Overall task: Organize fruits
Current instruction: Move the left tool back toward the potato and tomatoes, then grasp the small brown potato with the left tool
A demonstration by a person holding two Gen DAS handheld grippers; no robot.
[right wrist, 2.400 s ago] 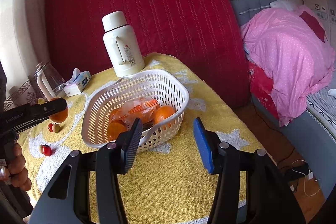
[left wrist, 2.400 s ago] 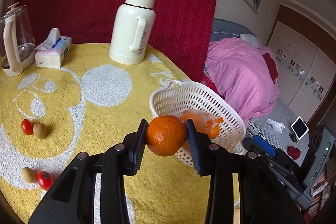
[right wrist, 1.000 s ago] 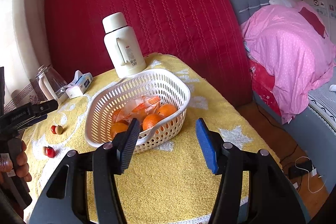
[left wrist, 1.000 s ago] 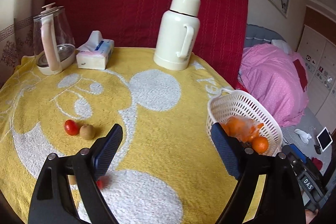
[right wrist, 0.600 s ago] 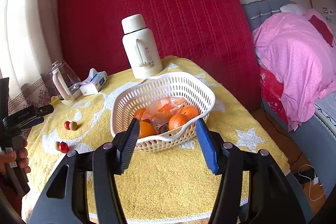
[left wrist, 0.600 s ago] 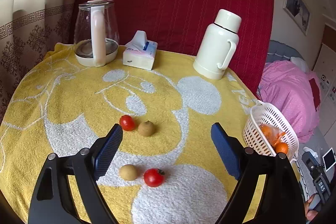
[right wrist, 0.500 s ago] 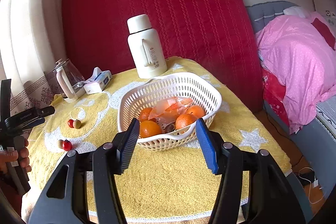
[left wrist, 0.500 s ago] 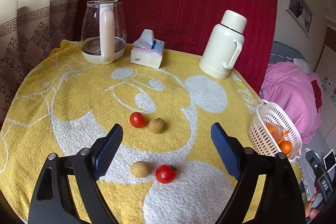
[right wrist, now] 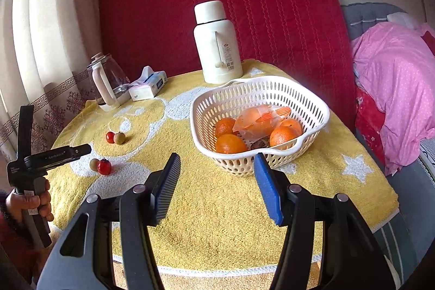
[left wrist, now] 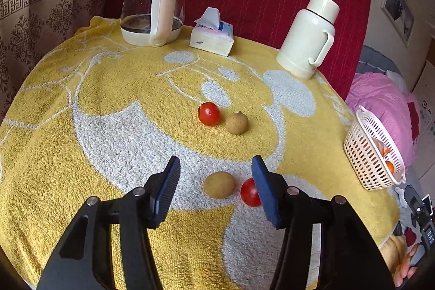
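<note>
— Where's the fruit?
— A brown fruit [left wrist: 219, 184] and tomato [left wrist: 249, 196] lie low-centre on the desk [left wrist: 108, 105], between the left tool's [left wrist: 214, 188] wide-spread, empty jaws.
— And the right tool [right wrist: 216, 188]?
— Also gaping and empty, before the basket [right wrist: 312, 110] of oranges [right wrist: 230, 143].

Home bedroom, bed w/ pink duvet [right wrist: 394, 89], towel-covered table [left wrist: 81, 154], kettle [left wrist: 152, 2], thermos [left wrist: 307, 37]

Black plastic gripper [left wrist: 216, 190] frames, blue ribbed pads [left wrist: 165, 190], silver screws; bare-skinned hand [right wrist: 28, 204].
</note>
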